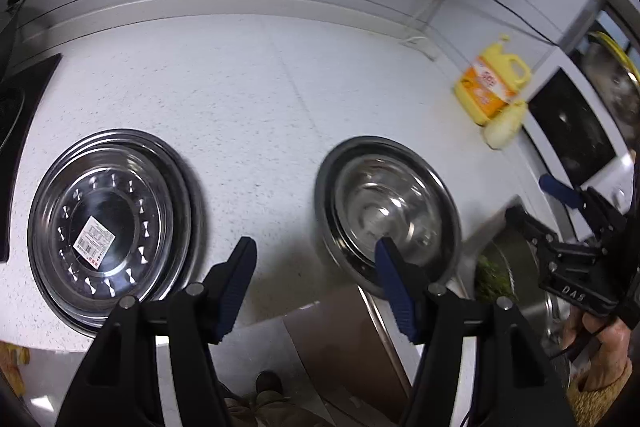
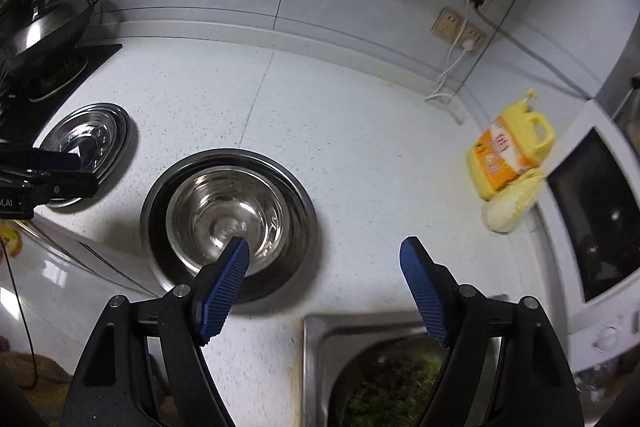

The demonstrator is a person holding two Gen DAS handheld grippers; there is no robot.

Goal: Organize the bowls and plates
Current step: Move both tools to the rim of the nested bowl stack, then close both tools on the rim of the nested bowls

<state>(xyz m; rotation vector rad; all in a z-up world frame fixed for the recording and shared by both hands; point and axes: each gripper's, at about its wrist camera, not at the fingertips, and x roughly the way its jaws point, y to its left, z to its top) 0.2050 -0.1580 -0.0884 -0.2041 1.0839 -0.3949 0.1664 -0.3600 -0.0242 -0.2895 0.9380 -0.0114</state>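
A stack of shiny steel plates (image 1: 108,227) lies on the speckled white counter, with a barcode sticker on the top plate. To its right a steel bowl (image 1: 388,211) sits inside a wider steel plate (image 1: 448,227). My left gripper (image 1: 316,255) hangs open above the counter between the two, holding nothing; its right fingertip overlaps the bowl's near rim. In the right wrist view the bowl (image 2: 224,211) and its plate (image 2: 296,187) lie left of my open, empty right gripper (image 2: 326,247). The plate stack (image 2: 96,139) is farther left.
A yellow detergent bottle (image 2: 508,151) and a pale vegetable (image 2: 508,207) stand at the counter's right by a white appliance (image 2: 600,219). A sink holding greens (image 2: 392,379) is at the near edge. A hob with a wok (image 2: 44,27) is at the left.
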